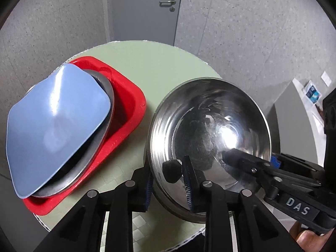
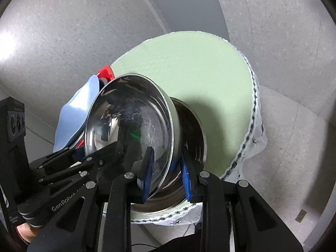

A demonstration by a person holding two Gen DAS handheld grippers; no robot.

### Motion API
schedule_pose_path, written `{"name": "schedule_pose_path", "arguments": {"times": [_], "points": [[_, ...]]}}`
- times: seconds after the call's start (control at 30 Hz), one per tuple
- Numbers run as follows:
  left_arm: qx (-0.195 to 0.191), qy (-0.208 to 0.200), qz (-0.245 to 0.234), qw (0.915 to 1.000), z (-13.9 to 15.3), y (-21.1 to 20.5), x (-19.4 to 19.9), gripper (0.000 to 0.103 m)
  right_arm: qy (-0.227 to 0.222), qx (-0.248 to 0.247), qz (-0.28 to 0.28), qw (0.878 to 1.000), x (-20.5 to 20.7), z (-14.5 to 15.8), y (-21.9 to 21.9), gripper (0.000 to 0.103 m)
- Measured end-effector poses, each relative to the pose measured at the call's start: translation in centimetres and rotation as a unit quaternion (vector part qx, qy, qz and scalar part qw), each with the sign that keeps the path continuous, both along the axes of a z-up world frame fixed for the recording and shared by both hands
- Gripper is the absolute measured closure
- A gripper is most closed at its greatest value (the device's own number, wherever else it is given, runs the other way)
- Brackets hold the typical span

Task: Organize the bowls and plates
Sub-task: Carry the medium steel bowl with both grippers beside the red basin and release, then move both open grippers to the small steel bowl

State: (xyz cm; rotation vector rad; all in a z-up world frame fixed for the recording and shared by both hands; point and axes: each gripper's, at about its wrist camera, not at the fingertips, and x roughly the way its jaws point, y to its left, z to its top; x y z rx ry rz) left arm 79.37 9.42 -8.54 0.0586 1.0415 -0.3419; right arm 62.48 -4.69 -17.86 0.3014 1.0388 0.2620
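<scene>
A shiny steel bowl (image 1: 210,130) is held tilted above the round green table (image 1: 151,67). My left gripper (image 1: 168,187) straddles its near rim, one finger inside and one outside, with a small gap to the wall. My right gripper (image 2: 166,174) straddles the opposite rim the same way; it shows in the left wrist view (image 1: 247,161). In the right wrist view the bowl (image 2: 134,124) sits tilted over a second steel bowl (image 2: 195,126) that rests on the table. A blue plate (image 1: 56,121) lies on a steel plate (image 1: 105,126) in a red tray (image 1: 126,96).
The table's cloth edge (image 2: 254,126) hangs over the right side. A grey door (image 1: 147,10) and speckled floor lie beyond. A grey and white cabinet (image 1: 298,113) stands at the right.
</scene>
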Motion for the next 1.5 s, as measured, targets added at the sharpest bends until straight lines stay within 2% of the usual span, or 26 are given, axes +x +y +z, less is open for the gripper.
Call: {"name": "schedule_pose_path", "arguments": {"times": [0.03, 0.13, 0.27, 0.63, 0.83, 0.93, 1.03, 1.17, 1.23, 1.3, 1.43, 1.5], "points": [[0.000, -0.002, -0.005, 1.0000, 0.1, -0.1, -0.1, 0.072, -0.001, -0.006, 0.001, 1.000, -0.4, 0.1, 0.1, 0.076], [0.002, -0.006, -0.010, 0.9999, -0.3, -0.4, 0.2, 0.071, -0.004, -0.026, 0.002, 1.000, -0.4, 0.0, 0.6, 0.075], [-0.017, 0.009, -0.012, 0.9997, -1.0, 0.2, 0.1, 0.071, -0.009, -0.048, 0.001, 0.999, -1.3, 0.2, 1.3, 0.072], [-0.044, 0.011, 0.002, 0.9990, -0.1, 3.1, 0.2, 0.071, -0.004, -0.054, -0.013, 0.998, -2.2, 0.3, 1.8, 0.069], [-0.051, -0.005, 0.019, 0.9985, -0.2, 4.1, -0.9, 0.068, -0.017, -0.060, -0.020, 0.998, -2.9, 0.7, 2.0, 0.063], [-0.055, -0.004, 0.024, 0.9982, -0.5, 4.8, -1.1, 0.064, -0.027, -0.077, -0.018, 0.996, -3.2, 1.1, 2.5, 0.056], [-0.061, -0.002, 0.031, 0.9976, -0.6, 5.5, -1.7, 0.064, -0.026, -0.075, -0.015, 0.997, -3.2, 1.1, 2.5, 0.052], [-0.070, -0.034, 0.028, 0.9966, 1.3, 6.0, -3.2, 0.061, -0.036, -0.081, -0.024, 0.996, -3.8, 2.0, 2.4, 0.043], [-0.078, -0.045, 0.029, 0.9955, 2.3, 6.8, -3.5, 0.047, -0.053, -0.090, -0.031, 0.994, -4.1, 3.3, 2.4, 0.039], [-0.088, -0.060, 0.037, 0.9936, 3.8, 8.1, -3.7, 0.044, -0.068, -0.090, -0.033, 0.993, -3.9, 4.7, 2.5, 0.039], [-0.104, -0.080, 0.063, 0.9894, 6.3, 11.1, -3.6, 0.040, -0.093, -0.068, -0.004, 0.993, -2.2, 8.2, 4.5, 0.037], [-0.114, -0.095, 0.090, 0.9847, 7.7, 13.5, -3.3, 0.031, -0.103, -0.048, 0.018, 0.993, -0.8, 10.1, 6.1, 0.032]]}}
